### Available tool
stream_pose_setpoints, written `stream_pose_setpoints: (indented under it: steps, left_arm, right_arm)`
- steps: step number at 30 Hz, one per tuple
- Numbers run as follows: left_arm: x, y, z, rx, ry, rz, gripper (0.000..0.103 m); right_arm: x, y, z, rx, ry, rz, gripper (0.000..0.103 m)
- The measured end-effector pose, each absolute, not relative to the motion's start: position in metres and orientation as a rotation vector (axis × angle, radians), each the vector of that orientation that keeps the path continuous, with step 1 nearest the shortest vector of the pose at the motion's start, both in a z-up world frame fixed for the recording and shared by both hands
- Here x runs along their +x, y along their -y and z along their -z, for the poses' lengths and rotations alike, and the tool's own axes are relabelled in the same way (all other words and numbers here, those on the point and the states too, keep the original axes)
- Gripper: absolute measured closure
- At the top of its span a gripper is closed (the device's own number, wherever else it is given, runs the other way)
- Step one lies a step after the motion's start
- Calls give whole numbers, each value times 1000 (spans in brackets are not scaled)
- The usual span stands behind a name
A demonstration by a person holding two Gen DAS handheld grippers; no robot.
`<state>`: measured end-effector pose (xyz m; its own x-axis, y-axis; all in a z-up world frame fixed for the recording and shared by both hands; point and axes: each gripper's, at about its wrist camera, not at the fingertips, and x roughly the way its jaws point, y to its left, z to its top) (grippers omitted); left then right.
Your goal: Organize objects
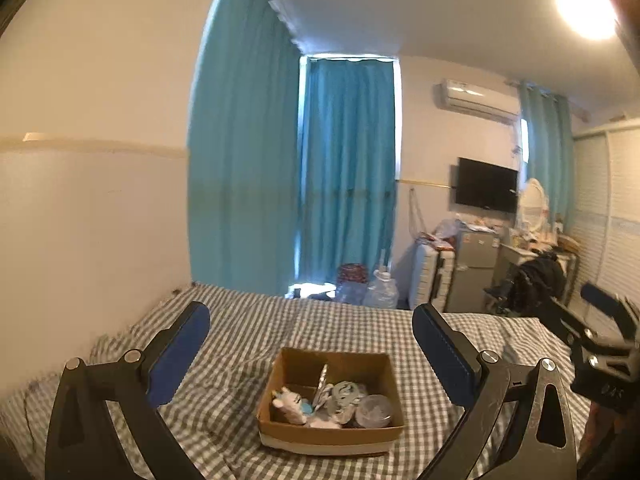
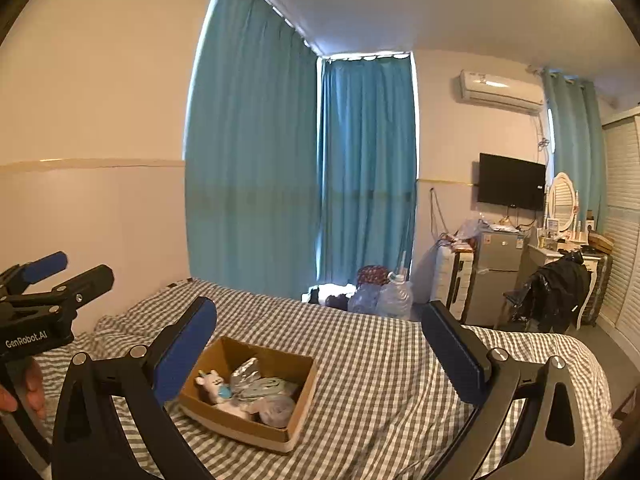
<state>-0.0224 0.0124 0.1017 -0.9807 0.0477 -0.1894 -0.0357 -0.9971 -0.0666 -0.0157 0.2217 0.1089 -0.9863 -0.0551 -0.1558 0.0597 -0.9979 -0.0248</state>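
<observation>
Handheld two-finger grippers, matte black with blue pads

Left gripper (image 1: 311, 354): black angular frame, triangular cut-outs, round silver screws at the joints, blue pads (image 1: 180, 356) on inner finger faces. Right gripper (image 2: 320, 354): same build. Left unit's body carries white "GenRobot.AI" lettering; bare skin of the left hand (image 2: 30, 394) shows below it.

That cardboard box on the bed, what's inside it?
The cardboard box holds a white toy unicorn, a crinkled silver foil piece, a grey-blue bundle and a round clear lid. Anything beneath them is covered.
</observation>
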Motion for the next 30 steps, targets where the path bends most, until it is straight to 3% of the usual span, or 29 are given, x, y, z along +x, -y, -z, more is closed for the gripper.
stream_pose_setpoints:
  steps: [7, 12, 30]
  left_arm:
    - [-26, -11, -46, -344, 96, -3133, 0]
    - [-30, -11, -17, -461, 84, -3129, 0]
    - [-23, -17, -18, -494, 30, -3134, 0]
  right_arm:
    - [-50, -229, -37, 365, 19, 3039, 0]
    - [-60, -227, -21, 395, -40, 3058, 0]
    - [-58, -223, -12, 412, -43, 3049, 0]
